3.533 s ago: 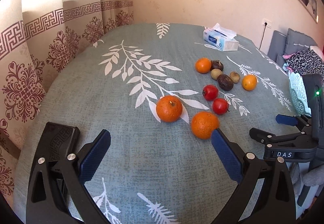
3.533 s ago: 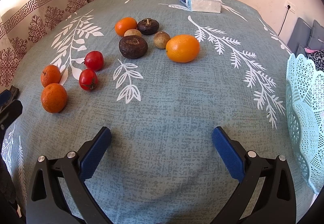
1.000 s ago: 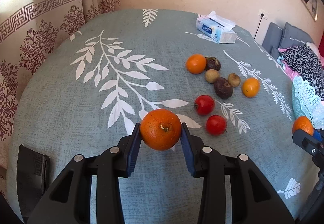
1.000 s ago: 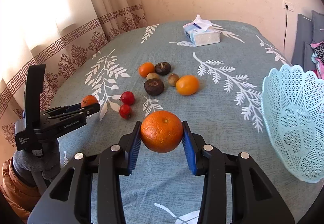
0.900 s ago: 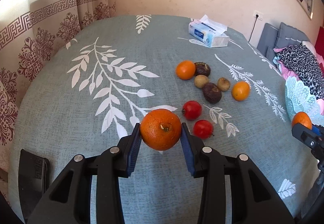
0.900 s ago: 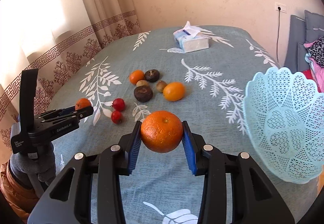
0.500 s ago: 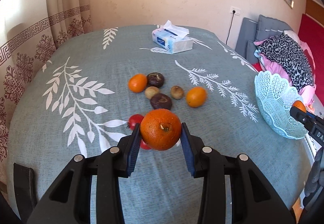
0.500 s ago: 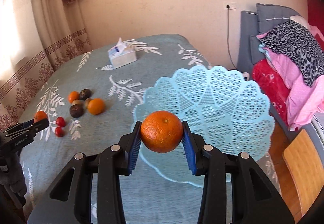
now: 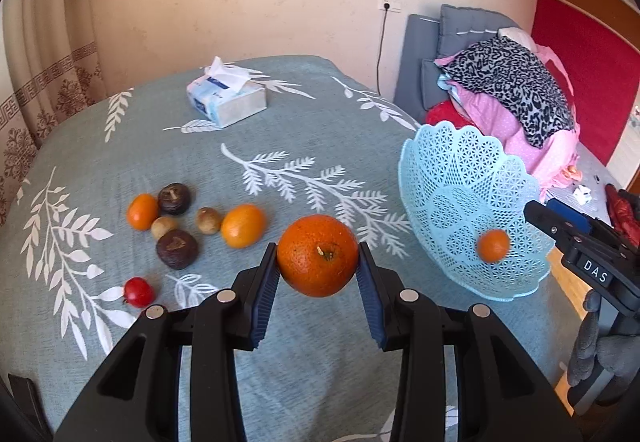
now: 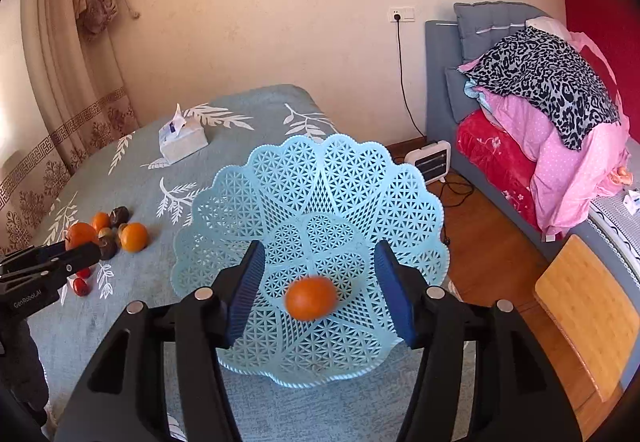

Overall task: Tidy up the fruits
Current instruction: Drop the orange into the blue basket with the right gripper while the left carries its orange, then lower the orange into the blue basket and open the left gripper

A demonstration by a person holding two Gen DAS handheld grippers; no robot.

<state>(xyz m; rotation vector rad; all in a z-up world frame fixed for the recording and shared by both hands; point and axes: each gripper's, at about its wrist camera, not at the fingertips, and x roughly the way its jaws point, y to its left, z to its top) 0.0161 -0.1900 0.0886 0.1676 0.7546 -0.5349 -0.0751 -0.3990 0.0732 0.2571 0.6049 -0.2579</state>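
Observation:
My left gripper (image 9: 318, 278) is shut on a large orange (image 9: 317, 255), held above the table left of the light blue lattice basket (image 9: 448, 146). My right gripper (image 10: 318, 292) hangs over the basket (image 10: 280, 178) with its jaws opening. A second orange (image 10: 310, 297) is blurred and free of the blue pads, dropping into the bowl; the left wrist view shows it (image 9: 493, 245) inside the basket. On the cloth lie two smaller oranges (image 9: 243, 225), two dark fruits (image 9: 176, 248), two small brown fruits (image 9: 208, 220) and a red tomato (image 9: 138, 291).
A tissue box (image 9: 226, 99) stands at the table's far side. The basket sits at the table's right edge, above a wooden floor. A wooden chair seat (image 10: 588, 312), a small heater (image 10: 428, 158) and a bed piled with bedding (image 10: 540, 110) lie to the right.
Both grippers swung right toward the basket. The right jaws spread and let go of their orange, which is now falling into the basket. The left still grips its orange.

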